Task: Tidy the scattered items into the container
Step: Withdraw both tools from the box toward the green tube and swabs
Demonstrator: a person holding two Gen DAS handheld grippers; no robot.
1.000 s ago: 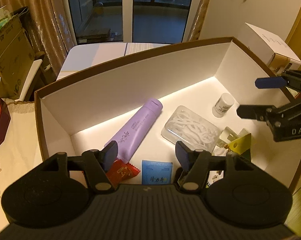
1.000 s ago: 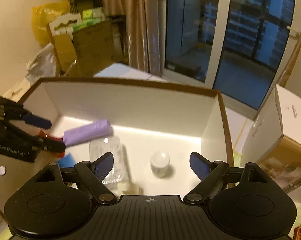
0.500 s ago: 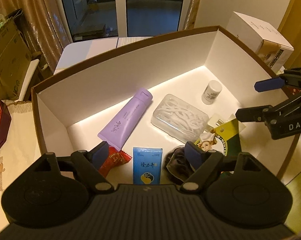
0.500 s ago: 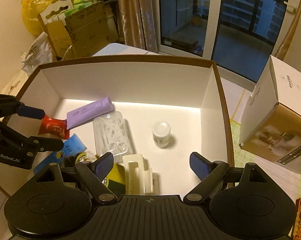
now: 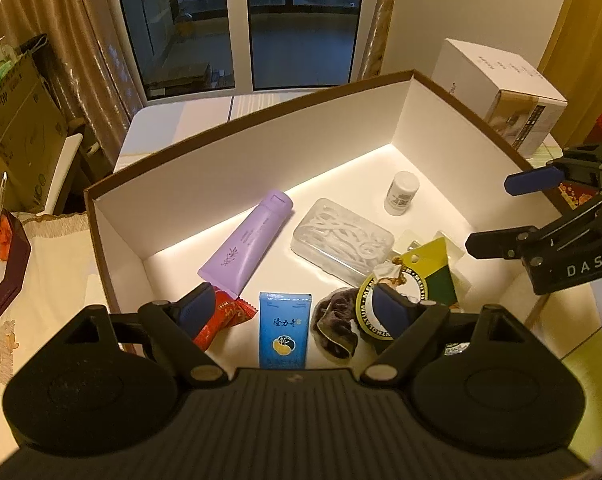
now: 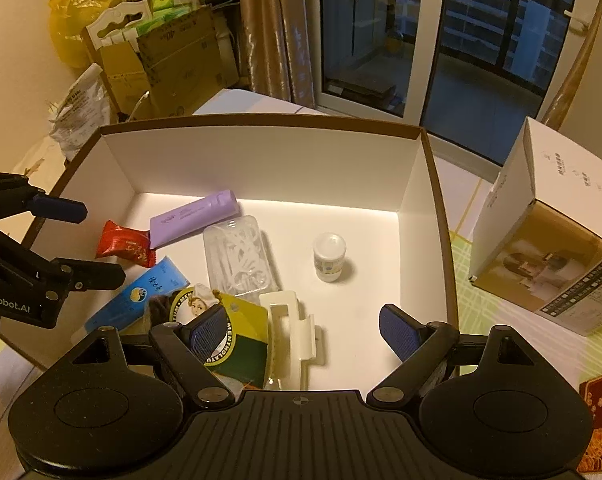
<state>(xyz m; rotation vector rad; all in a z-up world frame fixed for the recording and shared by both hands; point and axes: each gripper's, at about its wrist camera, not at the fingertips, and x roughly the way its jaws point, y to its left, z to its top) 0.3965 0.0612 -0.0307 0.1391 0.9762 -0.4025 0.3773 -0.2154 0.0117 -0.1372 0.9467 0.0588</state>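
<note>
Both tools are spread wide and empty, left tool (image 5: 291,306) and right tool (image 6: 303,326) hovering over the box's (image 6: 261,160) near edge. Inside: blue packet (image 5: 283,328), purple tube (image 5: 247,246), white bottle (image 6: 329,256) further back.

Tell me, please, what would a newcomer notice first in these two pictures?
First, the big white box with a brown rim, lit inside. On its floor lie a purple tube near the back wall, a red packet beside it, and a small white jar standing alone. Both grippers, left and right, hang open above it.
</note>
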